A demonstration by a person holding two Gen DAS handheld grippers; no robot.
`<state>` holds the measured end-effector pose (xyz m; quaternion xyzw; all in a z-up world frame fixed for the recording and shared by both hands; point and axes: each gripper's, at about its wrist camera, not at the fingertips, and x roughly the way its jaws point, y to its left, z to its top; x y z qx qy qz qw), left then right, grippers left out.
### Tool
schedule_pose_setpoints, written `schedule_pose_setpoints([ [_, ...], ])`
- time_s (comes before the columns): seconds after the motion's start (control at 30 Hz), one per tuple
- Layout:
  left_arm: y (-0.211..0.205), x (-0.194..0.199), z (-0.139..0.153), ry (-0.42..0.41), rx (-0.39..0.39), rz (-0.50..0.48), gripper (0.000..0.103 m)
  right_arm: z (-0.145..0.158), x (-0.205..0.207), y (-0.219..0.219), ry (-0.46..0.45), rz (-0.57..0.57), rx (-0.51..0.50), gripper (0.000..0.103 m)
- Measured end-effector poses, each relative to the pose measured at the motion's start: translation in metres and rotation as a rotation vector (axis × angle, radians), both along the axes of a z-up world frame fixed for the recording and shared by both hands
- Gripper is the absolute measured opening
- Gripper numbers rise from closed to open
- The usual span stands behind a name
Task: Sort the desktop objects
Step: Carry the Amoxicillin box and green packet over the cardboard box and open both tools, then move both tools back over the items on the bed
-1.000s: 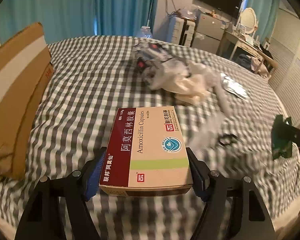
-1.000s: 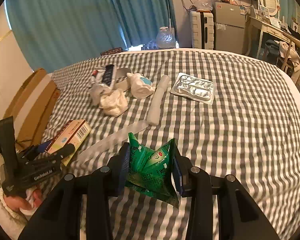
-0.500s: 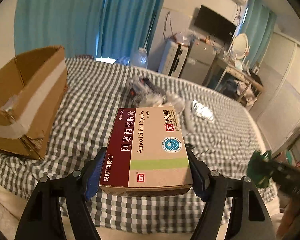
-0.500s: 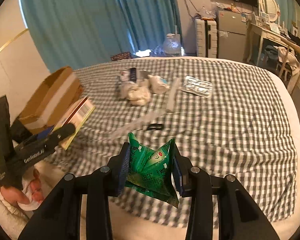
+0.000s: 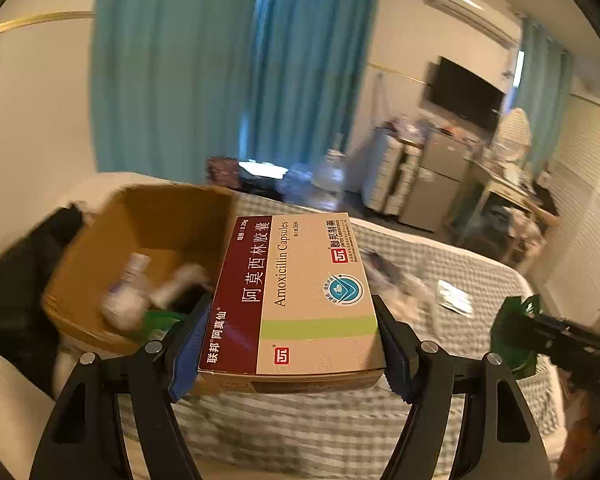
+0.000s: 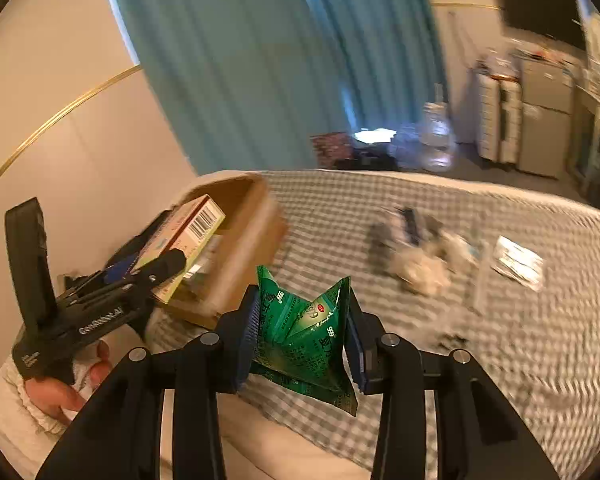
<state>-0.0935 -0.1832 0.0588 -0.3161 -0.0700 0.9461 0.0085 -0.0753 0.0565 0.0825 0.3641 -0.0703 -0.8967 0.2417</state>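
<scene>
while the left hand-held gripper (image 5: 288, 336) clamps the amoxicillin box (image 5: 300, 296), the right hand-held gripper (image 6: 302, 328) pinches a green sachet (image 6: 306, 332).

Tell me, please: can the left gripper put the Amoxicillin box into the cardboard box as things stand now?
Probably yes. The left gripper grips the Amoxicillin box beside the cardboard box, whose top is open. Nothing stands between them; the bottles inside leave room.

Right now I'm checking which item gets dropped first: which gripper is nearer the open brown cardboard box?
Left. The left gripper, holding the amoxicillin carton, is at the open brown cardboard box. The right gripper, holding the green sachet, sits farther back.
</scene>
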Motion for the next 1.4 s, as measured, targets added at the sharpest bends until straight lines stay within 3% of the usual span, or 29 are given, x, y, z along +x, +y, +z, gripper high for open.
schedule_pose_setpoints([
  [0.27, -0.101, -0.023, -0.009, -0.040, -0.107, 0.176, 0.076, 0.009, -0.052, -0.133, -0.002, 0.192, 0.003, 0.038],
  [0.4, -0.133, -0.039, -0.027, -0.085, -0.077, 0.209, 0.076, -0.004, -0.078, -0.174, -0.036, 0.210, -0.009, 0.038],
  [0.47, -0.138, -0.047, -0.036, -0.106, -0.098, 0.213, 0.076, -0.011, -0.094, -0.194, -0.051, 0.188, 0.004, 0.038],
  [0.67, -0.158, -0.061, -0.053, -0.108, -0.067, 0.240, 0.078, -0.006, -0.136, -0.228, -0.109, 0.155, -0.038, 0.046],
  [0.7, -0.160, -0.062, -0.053, -0.104, -0.060, 0.239, 0.084, -0.003, -0.140, -0.230, -0.111, 0.153, -0.049, 0.065],
  [0.73, -0.161, -0.062, -0.053, -0.104, -0.054, 0.241, 0.090, 0.001, -0.146, -0.233, -0.119, 0.136, -0.059, 0.091],
  [0.77, -0.161, -0.062, -0.052, -0.113, -0.065, 0.255, 0.103, 0.007, -0.149, -0.234, -0.120, 0.119, -0.055, 0.095],
  [0.9, -0.152, -0.046, -0.040, -0.094, -0.099, 0.253, 0.103, 0.033, -0.136, -0.206, -0.031, 0.085, -0.113, 0.094],
  [1.03, -0.129, -0.029, -0.028, -0.078, -0.106, 0.209, 0.103, 0.048, -0.106, -0.149, 0.069, 0.031, -0.057, 0.094],
  [1.23, -0.049, -0.008, 0.006, 0.013, -0.113, 0.088, 0.103, 0.055, -0.063, -0.025, 0.142, -0.136, 0.000, 0.094],
  [1.4, 0.038, 0.002, 0.022, 0.054, -0.061, -0.013, 0.103, 0.062, -0.025, 0.063, 0.162, -0.262, 0.021, 0.094],
])
